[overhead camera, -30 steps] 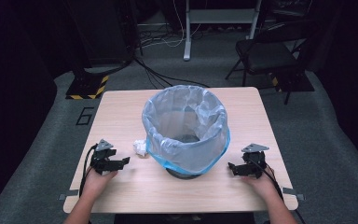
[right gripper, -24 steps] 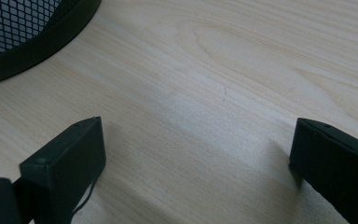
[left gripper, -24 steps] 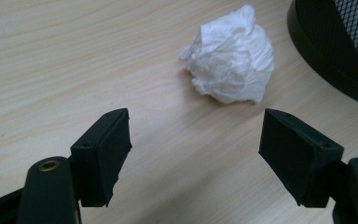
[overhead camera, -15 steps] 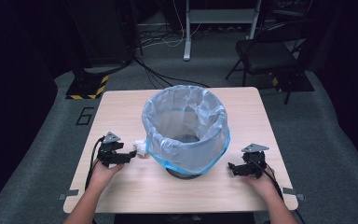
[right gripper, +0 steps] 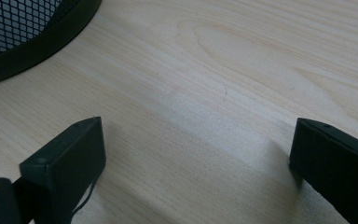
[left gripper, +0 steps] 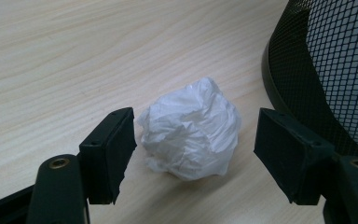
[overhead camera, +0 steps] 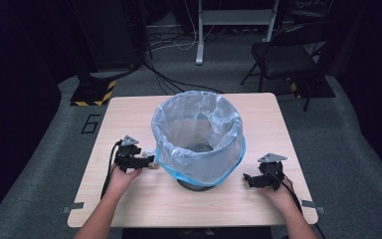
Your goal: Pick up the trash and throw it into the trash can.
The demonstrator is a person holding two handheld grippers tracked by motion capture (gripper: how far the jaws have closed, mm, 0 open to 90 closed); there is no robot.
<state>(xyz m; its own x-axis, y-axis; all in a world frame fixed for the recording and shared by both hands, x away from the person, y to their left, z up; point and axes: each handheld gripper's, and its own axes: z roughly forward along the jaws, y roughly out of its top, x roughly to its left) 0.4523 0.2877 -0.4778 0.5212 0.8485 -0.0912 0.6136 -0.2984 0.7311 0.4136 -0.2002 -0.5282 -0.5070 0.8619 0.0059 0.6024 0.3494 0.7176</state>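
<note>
Left gripper [left gripper: 193, 140] spread wide around crumpled tissue [left gripper: 191, 135]; right gripper [right gripper: 196, 172] wide, empty. Risk: far jaw possibly snags mesh bin [left gripper: 326, 65], nudging wad free.

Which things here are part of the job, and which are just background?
In the job:
- crumpled white paper ball, between the open jaws of the left gripper
- mesh bin with its plastic liner
- table

Background:
- right gripper, open, resting on the table
- folding chair
- floor cables
</note>
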